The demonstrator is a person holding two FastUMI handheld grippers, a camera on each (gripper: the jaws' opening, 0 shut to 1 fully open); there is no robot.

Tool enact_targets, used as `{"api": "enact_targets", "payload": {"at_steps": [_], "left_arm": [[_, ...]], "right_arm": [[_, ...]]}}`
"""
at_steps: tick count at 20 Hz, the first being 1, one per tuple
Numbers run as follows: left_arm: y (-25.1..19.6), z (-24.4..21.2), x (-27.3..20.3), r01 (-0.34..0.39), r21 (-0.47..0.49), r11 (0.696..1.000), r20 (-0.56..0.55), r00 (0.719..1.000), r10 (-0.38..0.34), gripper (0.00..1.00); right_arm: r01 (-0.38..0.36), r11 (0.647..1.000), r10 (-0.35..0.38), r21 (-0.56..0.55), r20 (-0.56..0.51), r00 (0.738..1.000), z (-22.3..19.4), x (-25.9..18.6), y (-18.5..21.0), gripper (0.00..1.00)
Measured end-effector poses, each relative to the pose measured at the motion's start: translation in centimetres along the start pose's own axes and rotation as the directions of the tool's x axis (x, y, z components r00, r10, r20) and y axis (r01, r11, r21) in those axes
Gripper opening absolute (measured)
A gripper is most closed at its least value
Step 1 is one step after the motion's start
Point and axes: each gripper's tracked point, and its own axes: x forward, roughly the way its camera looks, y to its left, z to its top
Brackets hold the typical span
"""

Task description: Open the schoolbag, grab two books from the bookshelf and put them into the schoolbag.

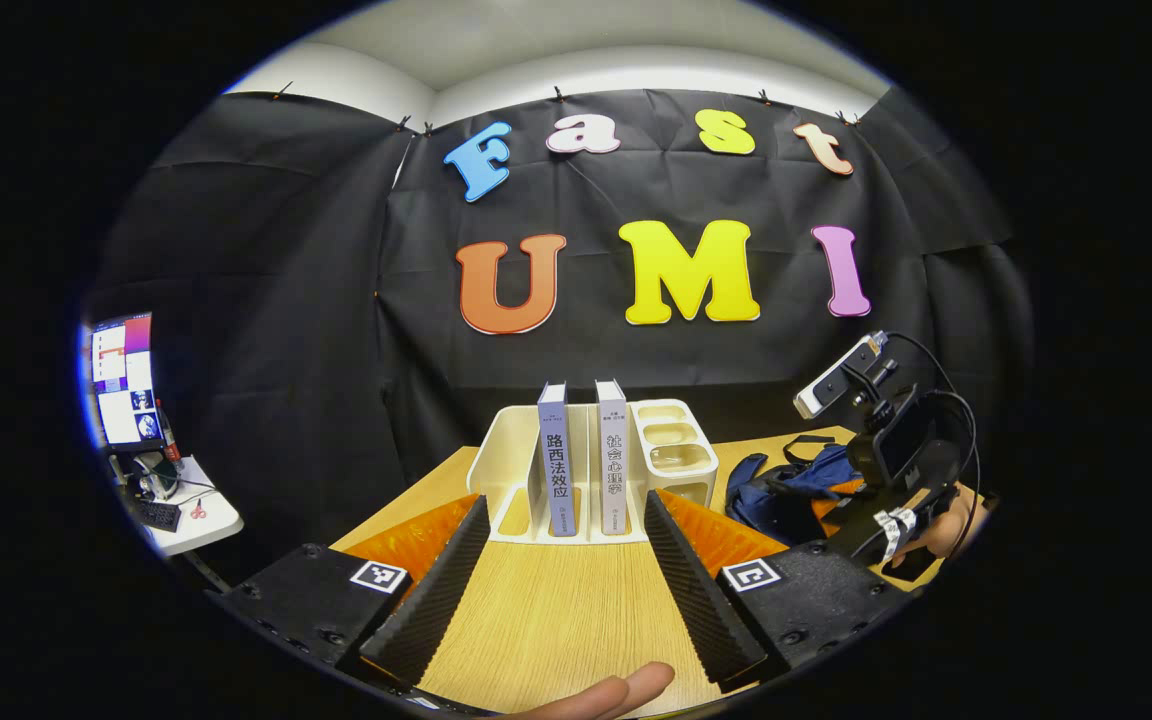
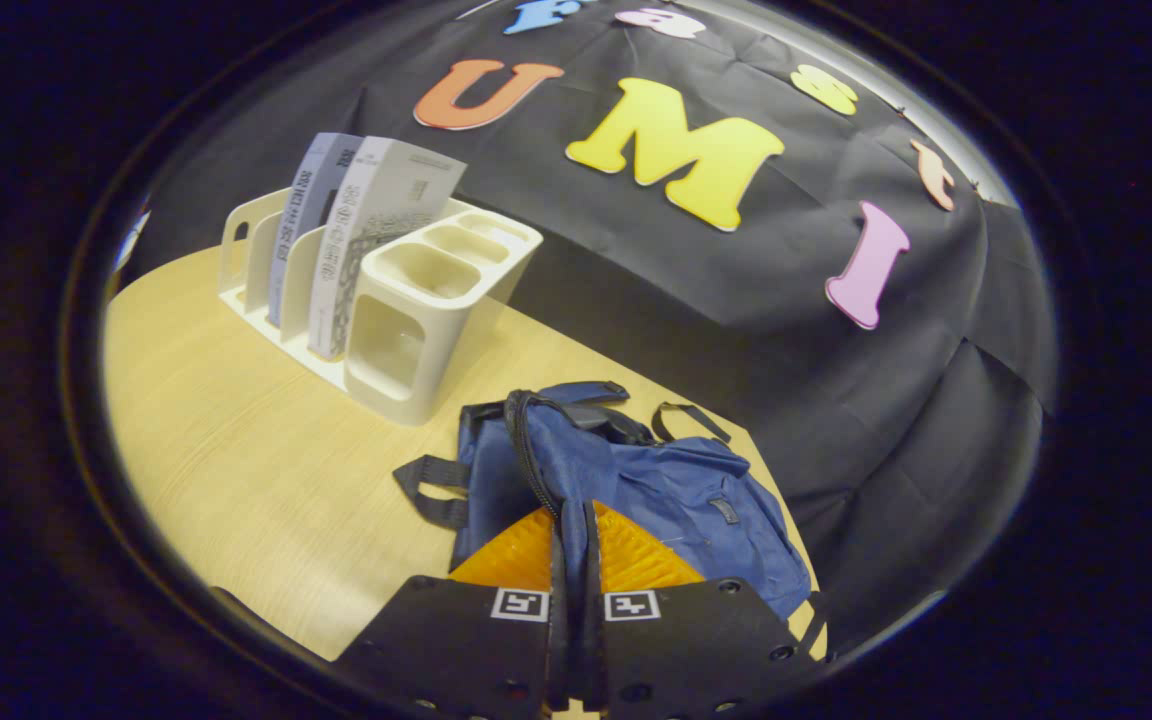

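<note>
Wooden bench (image 1: 556, 610): both books (image 1: 556, 470) upright in bookshelf (image 1: 506, 450), none packed; left hand-held gripper (image 1: 564, 545) wide, facing them; right hand-held gripper (image 2: 573, 560) pinched on blue schoolbag (image 2: 636, 490) zipper edge, bag apparently partly open.

In the left gripper view, the right gripper (image 1: 891, 455) at three o'clock covers part of the schoolbag (image 1: 781, 490); whether its fingers are parted or closed cannot be told. The hand (image 1: 951, 530) holding it is mostly hidden behind the device. At six o'clock a fingertip (image 1: 616, 692) is cut off by the picture's edge. At nine o'clock a screen (image 1: 123, 380) and the small items on a side table (image 1: 198, 520) are too small to make out.

In the right gripper view, the right gripper (image 2: 573, 545) at six o'clock hides the near part of the schoolbag (image 2: 656, 490). The bookshelf (image 2: 376, 290) at eleven o'clock hides the lower parts of the two books (image 2: 381, 215).
</note>
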Motion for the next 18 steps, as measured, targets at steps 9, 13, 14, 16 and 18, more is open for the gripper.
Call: {"api": "enact_targets", "payload": {"at_steps": [9,13,14,16,18], "left_arm": [[-0.6,-0.3,0.9,0.039,-0.041,0.998,0.002,0.999,-0.039,0.98],[-0.1,-1.2,2.2,0.013,-0.055,0.998,-0.03,0.999,-0.014,0.98],[0.3,-1.5,2.4,-0.004,-0.066,0.998,-0.039,0.999,0.001,0.99],[0.7,-1.0,2.7,-0.026,-0.074,0.997,-0.019,1.0,0.025,0.99],[0.9,-0.8,3.5,-0.032,-0.081,0.996,-0.014,0.999,0.031,0.99]], "right_arm": [[0.041,0.996,-0.048,0.085,0.08,0.996,3.1,-1.4,-7.1,0.05],[0.02,0.994,-0.035,0.108,0.139,0.99,4.4,-1.9,-10.8,0.05],[0.008,0.993,-0.026,0.12,0.152,0.988,4.6,-1.9,-11.5,0.05],[-0.019,0.991,-0.004,0.135,0.172,0.985,4.9,-2.1,-13.0,0.05],[-0.048,0.986,0.016,0.161,0.194,0.981,5.4,-2.2,-14.4,0.06]]}}
